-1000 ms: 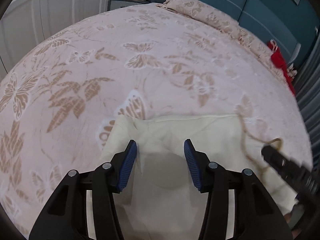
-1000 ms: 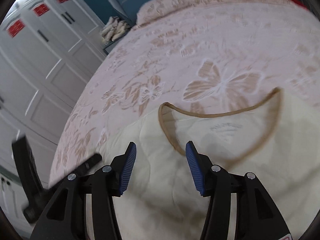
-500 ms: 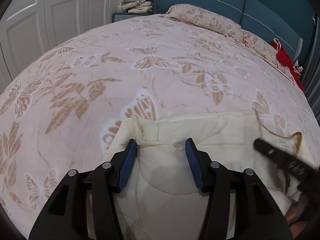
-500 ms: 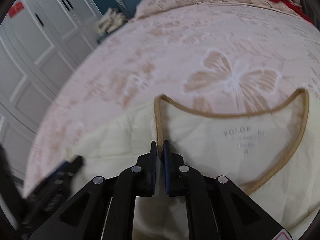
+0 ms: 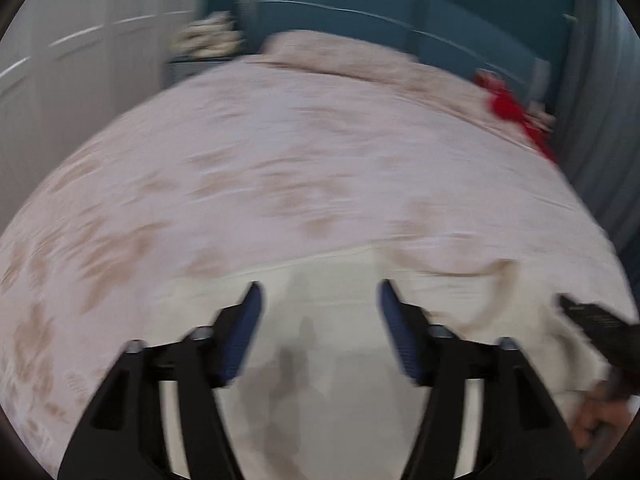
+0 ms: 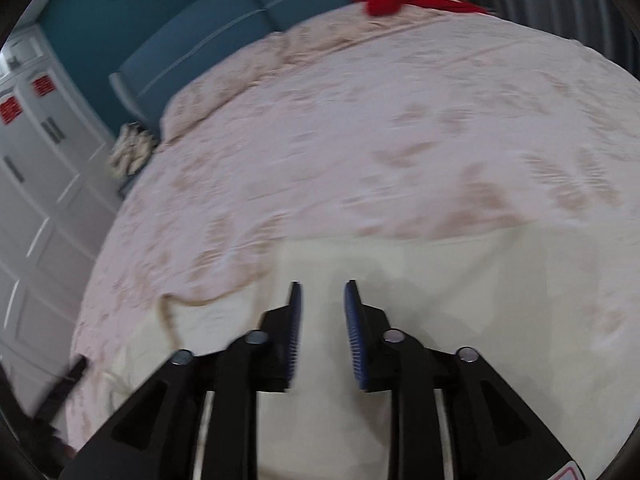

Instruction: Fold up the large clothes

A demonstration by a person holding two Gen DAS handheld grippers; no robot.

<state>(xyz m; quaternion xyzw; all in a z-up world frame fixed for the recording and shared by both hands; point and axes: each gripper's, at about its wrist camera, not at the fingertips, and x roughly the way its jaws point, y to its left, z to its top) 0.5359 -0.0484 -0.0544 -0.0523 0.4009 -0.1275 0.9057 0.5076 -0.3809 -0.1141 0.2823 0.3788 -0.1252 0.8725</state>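
home bedroom, bed (image 6: pixel 400 120), teal headboard (image 6: pixel 192 48), white wardrobe (image 6: pixel 36 152)

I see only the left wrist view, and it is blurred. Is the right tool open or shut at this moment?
Observer: Open. The right tool has its pads a little apart with nothing between them, over the cream garment.
Operator: Where is the brown neckline trim from it?
Observer: The neckline trim lies to the left of the right tool, not between its pads.
Operator: Is there something on the wardrobe doors?
Observer: Yes, red squares are on the upper part of the white wardrobe doors.
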